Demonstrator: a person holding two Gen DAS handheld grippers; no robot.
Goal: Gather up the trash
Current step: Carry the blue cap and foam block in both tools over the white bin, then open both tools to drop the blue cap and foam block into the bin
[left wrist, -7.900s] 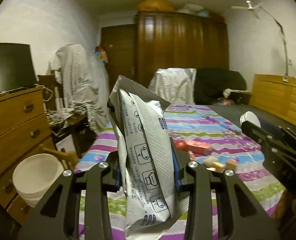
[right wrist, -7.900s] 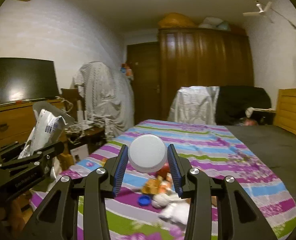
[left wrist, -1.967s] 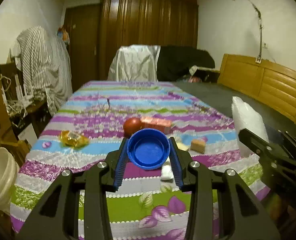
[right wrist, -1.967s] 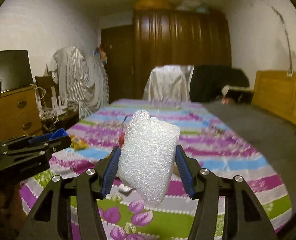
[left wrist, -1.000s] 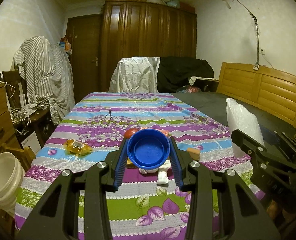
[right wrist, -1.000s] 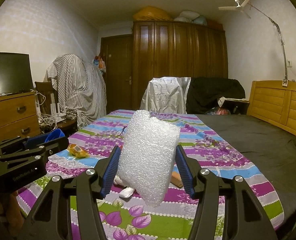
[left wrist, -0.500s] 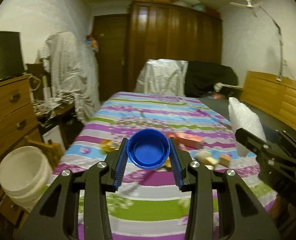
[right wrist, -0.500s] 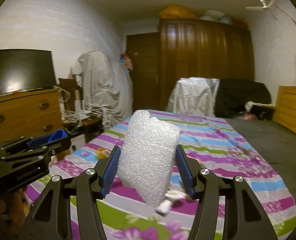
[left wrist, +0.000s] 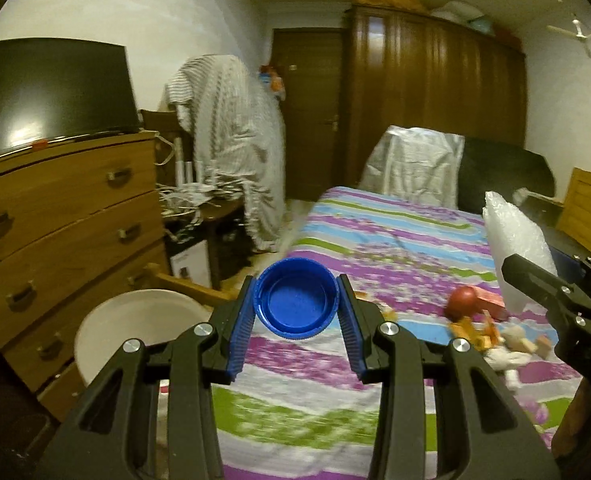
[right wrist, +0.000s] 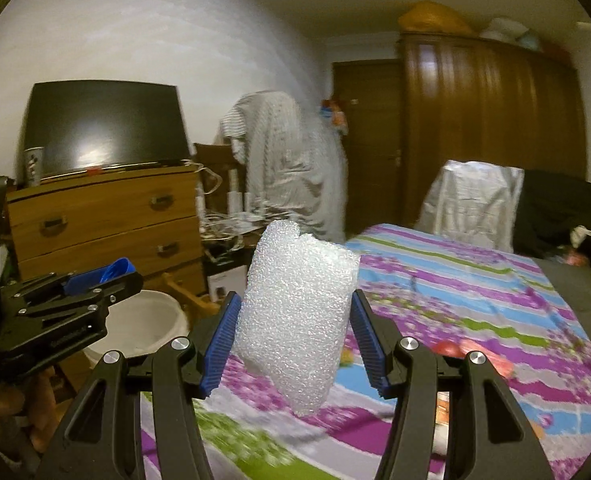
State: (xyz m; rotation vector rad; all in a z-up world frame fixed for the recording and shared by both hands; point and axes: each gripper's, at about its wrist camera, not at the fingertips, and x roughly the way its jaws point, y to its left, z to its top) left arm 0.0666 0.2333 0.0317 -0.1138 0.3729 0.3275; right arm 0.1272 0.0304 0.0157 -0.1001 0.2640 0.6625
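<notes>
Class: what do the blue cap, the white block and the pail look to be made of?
Blue cap: likely plastic; smooth, slightly glossy, ridged rim.
White block: probably packing foam; pebbly, faintly translucent surface.
Pail: apparently plastic; plain matte white wall.

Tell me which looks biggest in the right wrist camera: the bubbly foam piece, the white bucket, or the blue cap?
1. Foam piece, though it is nearest the camera, which inflates it.
2. White bucket, partly hidden, so possibly bigger in reality.
3. Blue cap, seen edge-on in the left gripper.
</notes>
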